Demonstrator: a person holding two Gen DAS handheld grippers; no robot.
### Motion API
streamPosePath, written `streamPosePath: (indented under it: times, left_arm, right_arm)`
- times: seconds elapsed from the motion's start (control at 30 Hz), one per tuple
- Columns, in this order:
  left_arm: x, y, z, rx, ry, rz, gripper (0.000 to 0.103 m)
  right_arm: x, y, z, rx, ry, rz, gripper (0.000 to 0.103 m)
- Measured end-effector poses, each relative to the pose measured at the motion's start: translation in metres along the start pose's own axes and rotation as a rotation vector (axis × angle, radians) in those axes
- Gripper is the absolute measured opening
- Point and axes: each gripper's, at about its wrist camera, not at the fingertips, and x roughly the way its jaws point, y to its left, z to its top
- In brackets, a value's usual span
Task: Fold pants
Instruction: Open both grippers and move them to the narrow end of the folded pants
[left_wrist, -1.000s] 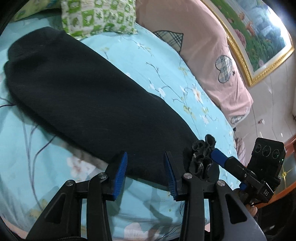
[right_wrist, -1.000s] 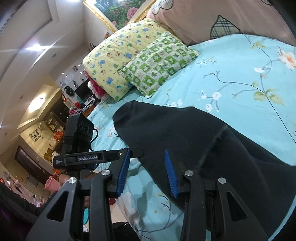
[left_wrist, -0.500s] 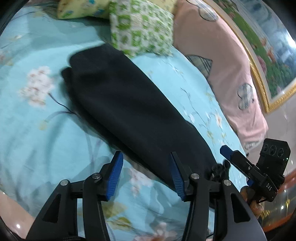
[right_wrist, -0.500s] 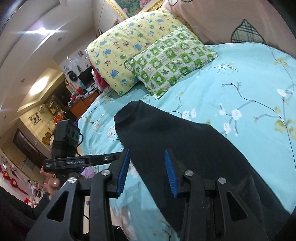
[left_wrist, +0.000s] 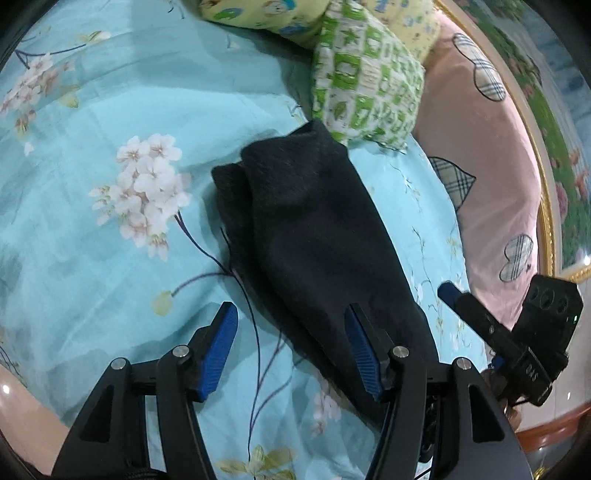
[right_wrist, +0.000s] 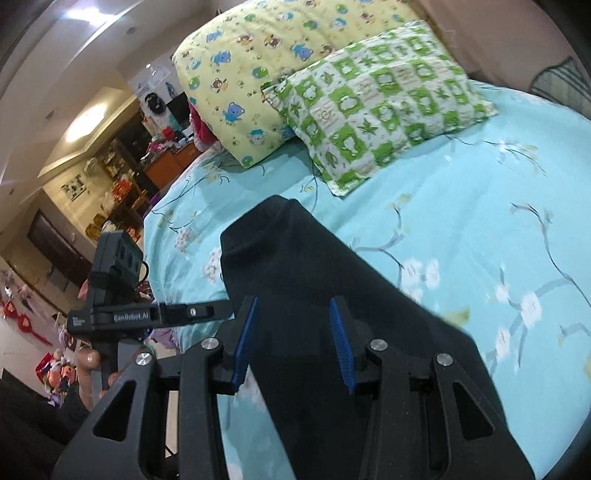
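Black soft-knit pants (left_wrist: 317, 236): lying on the turquoise floral bedsheet (left_wrist: 110, 110), already doubled lengthwise into 1 long strip, far end beside the green checked pillow (left_wrist: 365, 81). Cross folds apparently remain. Left gripper (left_wrist: 291, 347) and right gripper (right_wrist: 291, 339): both spread, empty.

The dark navy cloth pants (left_wrist: 317, 236) look matt and faintly fuzzy at mid-frame. Beneath them the turquoise floral cotton bedsheet (left_wrist: 110, 258) is smooth and lightly creased. At the bottom, the left gripper (left_wrist: 291, 347) is matt black plastic with ribbed blue pads (left_wrist: 218, 350) and shiny metal rivets.
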Motion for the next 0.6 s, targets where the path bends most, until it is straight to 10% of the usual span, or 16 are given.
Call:
streamPosePath:
  times: [0.6]
  left_arm:
    - [0.019,0.012,0.026,-0.044,-0.034,-0.008,0.061]
  right_arm:
    - [0.089,-0.011,0.072,-0.099,0.152,0.028,0.041]
